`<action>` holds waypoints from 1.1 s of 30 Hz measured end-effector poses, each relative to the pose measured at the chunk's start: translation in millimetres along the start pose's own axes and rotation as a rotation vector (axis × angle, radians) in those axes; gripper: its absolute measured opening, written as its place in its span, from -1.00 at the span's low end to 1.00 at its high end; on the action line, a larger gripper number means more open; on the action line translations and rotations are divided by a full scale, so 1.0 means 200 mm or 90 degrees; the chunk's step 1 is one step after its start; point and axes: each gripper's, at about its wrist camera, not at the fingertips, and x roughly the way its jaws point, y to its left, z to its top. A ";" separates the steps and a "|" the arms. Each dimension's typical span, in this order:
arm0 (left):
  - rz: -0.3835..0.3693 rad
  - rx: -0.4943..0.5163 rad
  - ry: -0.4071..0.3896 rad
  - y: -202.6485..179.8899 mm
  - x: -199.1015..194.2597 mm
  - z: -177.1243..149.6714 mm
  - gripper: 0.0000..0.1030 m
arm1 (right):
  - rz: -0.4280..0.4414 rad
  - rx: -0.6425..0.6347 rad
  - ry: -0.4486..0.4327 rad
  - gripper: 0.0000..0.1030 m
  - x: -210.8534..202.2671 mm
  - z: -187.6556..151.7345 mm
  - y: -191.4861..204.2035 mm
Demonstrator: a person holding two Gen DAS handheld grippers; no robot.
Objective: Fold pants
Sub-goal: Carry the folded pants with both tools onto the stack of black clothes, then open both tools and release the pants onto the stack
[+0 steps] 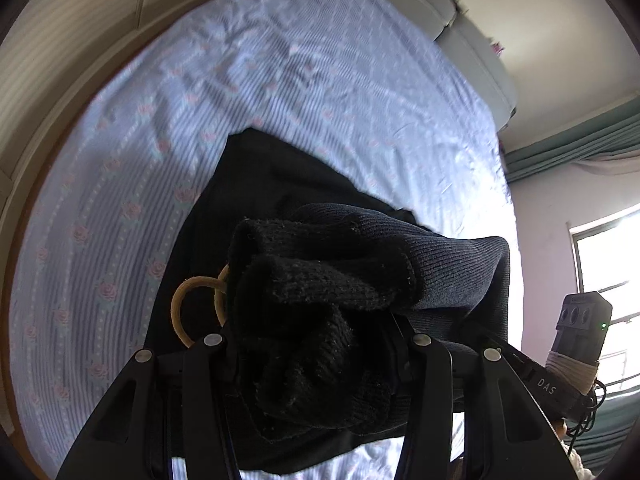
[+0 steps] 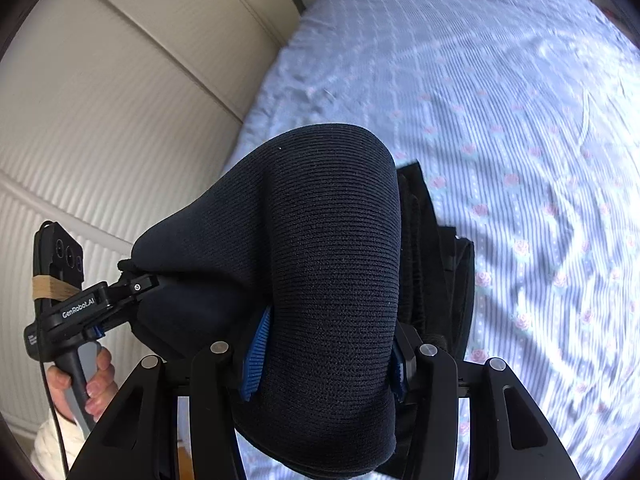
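The black knit pants [image 1: 320, 288] hang over a bed, lifted by both grippers. My left gripper [image 1: 316, 344] is shut on a bunched fuzzy edge of the pants; its fingers are buried in the cloth. A tan ring [image 1: 188, 308] hangs at that edge. My right gripper [image 2: 324, 356] is shut on a thick fold of the pants [image 2: 332, 264], with a blue pad [image 2: 256, 356] showing at the left side. The left gripper also shows in the right wrist view [image 2: 132, 280], clamped on the cloth's far end. The lower pants rest on the sheet [image 1: 256, 184].
The bed carries a light blue striped sheet with pink roses [image 1: 132, 184], also in the right wrist view [image 2: 520, 160]. A white panelled wall [image 2: 100, 120] runs along one side. A window [image 1: 608, 264] and green curtain are at the right. A grey headboard [image 1: 472, 32] is at the far end.
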 end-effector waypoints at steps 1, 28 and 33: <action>0.005 -0.003 0.005 0.01 0.03 0.00 -0.04 | -0.005 0.003 0.007 -0.03 0.05 0.02 -0.02; 0.309 0.258 -0.184 -0.82 -0.58 -0.77 0.97 | -0.178 -0.127 -0.145 0.78 -0.78 -0.34 -0.16; 0.242 0.285 -0.221 -1.17 -0.70 -1.07 1.00 | -0.170 -0.136 -0.194 0.78 -1.16 -0.55 -0.23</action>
